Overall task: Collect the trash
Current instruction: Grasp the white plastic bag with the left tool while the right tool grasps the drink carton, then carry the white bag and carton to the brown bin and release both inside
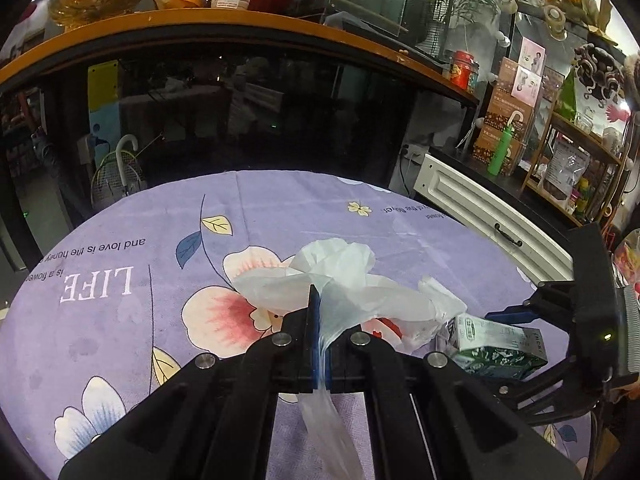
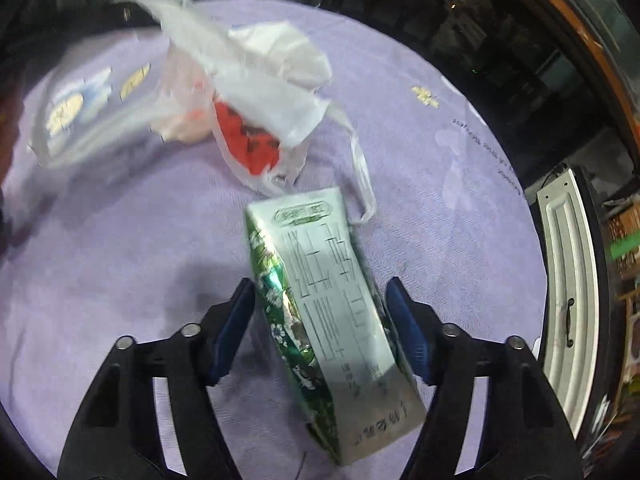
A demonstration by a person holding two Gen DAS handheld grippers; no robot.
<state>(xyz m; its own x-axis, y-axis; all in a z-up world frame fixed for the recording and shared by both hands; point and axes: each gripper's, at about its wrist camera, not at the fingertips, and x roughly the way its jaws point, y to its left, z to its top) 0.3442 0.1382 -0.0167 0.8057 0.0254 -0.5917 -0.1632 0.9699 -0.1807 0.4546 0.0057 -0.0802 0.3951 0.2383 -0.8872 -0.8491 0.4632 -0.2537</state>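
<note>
Your right gripper (image 2: 320, 328) is straddling the green carton (image 2: 336, 320), fingers apart, unclenched; its print is unreadable. Beside it, your left gripper (image 1: 319, 320) is clenching the plastic bag (image 1: 344, 280) over the "LIFE" surface (image 1: 120, 240).

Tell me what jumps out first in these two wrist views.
The left gripper is shut on a translucent white plastic bag, held up over the purple floral tablecloth, with something red showing through the film. The green-and-white carton lies between the right gripper pads, which are not yet pressing on it.
</note>
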